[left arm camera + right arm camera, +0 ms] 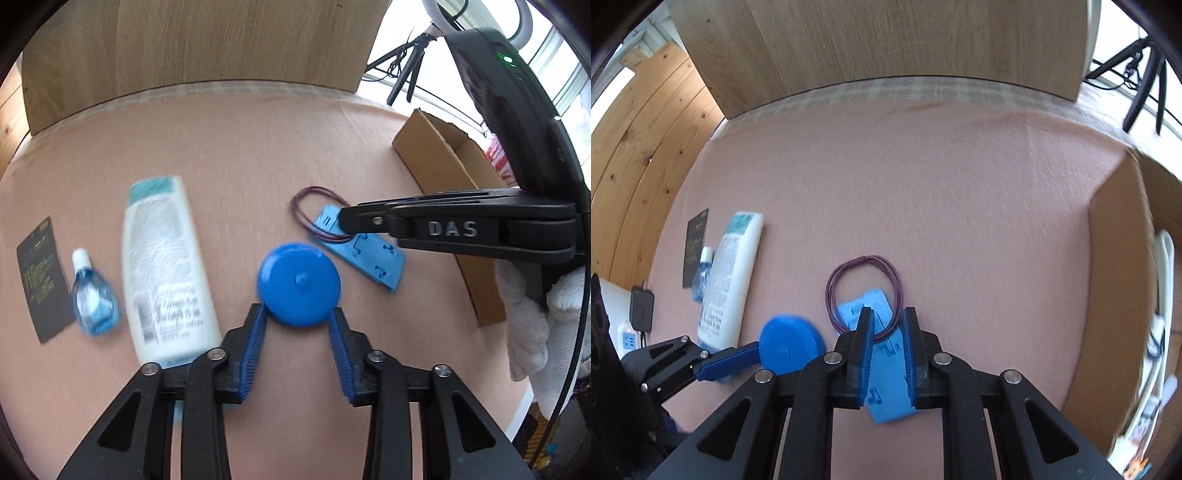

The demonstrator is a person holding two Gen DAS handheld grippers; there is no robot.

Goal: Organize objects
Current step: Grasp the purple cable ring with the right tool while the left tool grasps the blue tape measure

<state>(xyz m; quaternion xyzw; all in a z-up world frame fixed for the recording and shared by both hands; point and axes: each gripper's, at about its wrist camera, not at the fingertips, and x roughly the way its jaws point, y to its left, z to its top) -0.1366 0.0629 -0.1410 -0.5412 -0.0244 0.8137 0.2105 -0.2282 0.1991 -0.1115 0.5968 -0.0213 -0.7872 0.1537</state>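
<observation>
A round blue tape measure (299, 284) sits between the blue fingertips of my left gripper (298, 314), which press its two sides. It is blurred in the right wrist view (790, 347), beside one left finger (731, 360). A flat blue plastic plate (364, 254) lies on the pink mat with a purple wire loop (314, 206) over its far end. My right gripper (888, 321) hovers over the plate (886, 391) and the loop (864, 291), its jaws a narrow gap apart with nothing pinched. From the left wrist view its tip (347, 221) rests over the plate's far end.
A white bottle (166, 269), a small blue dropper bottle (94, 299) and a black card (40, 277) lie at the left. An open cardboard box (443, 158) (1115, 277) stands at the right. A wooden board (886, 48) closes the back. A gloved hand (528, 314) holds the right gripper.
</observation>
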